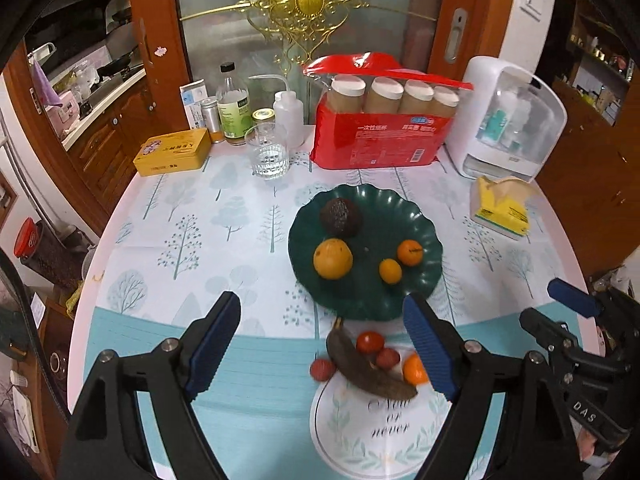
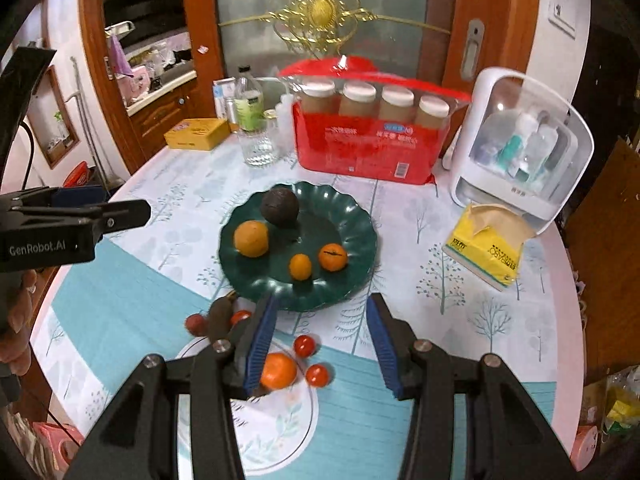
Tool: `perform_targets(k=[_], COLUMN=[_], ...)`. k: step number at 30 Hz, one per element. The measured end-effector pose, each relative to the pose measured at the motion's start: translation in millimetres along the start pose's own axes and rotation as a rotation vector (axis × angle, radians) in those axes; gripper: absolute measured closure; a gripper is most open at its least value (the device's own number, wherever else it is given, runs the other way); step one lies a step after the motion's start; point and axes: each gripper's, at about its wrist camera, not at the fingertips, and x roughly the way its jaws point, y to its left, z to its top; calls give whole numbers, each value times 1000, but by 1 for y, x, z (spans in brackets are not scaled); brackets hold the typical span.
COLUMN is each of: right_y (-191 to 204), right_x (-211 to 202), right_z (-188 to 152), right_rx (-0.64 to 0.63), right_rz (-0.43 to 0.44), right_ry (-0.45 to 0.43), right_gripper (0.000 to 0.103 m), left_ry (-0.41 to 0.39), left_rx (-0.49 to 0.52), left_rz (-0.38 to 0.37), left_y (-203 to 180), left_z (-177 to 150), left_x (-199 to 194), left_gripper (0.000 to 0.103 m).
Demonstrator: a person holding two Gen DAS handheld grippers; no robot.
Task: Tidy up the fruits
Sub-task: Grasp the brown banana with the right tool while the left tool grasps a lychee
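My left claw [image 1: 322, 342] hangs spread over the bench [image 1: 160, 216], nothing between its pads. Past it, the green plate [image 1: 400, 200] carries an avocado [image 1: 340, 217], an orange [image 1: 333, 259] and two small citrus. Nearer me, a dark banana [image 1: 366, 372] and tomatoes lie beside the white plate [image 1: 360, 440]. My right claw [image 2: 320, 346] is parted and empty.

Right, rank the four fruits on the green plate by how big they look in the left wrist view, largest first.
1. Dark avocado and big yellow-orange fruit: too alike to split, and the yellow one lies nearer the camera.
2. Small orange with the stem mark.
3. Smallest orange fruit, only slightly smaller.
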Motion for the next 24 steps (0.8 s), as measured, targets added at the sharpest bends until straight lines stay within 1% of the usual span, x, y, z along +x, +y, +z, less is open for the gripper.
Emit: perform_targets(k=[2,5,9,11,15,17,21,24], right_y=[6,20,37,44,55,58,65,70], right_x=[-7,-13,-7,0,20,34,59,78], right_z=[-4,-12,-26,-35,-52,-58,-70,-79], right_rx=[-16,-54,-96,-113,-142,-149,-158,-178], right_rz=[9,23,58,79,102,117,148,164], right_ry=[-5,-9,14,26,49,77,115,138], right_gripper=[56,56,56,56,56,56,56,56], left_ry=[-12,-16,12,34,65,78,113,133], left_rx=[12,24,43,60,99,115,129,132], left_rz=[-3,-11,-38,-47,-30,-29,-31,-53], left_y=[2,6,13,15,18,20,23,25], left_z=[-11,-26,-52,-68,-97,-109,-125,-132], left_x=[-12,-20,-16,-8,15,29,65,88], left_gripper=[21,21,21,21,21,21,21,21])
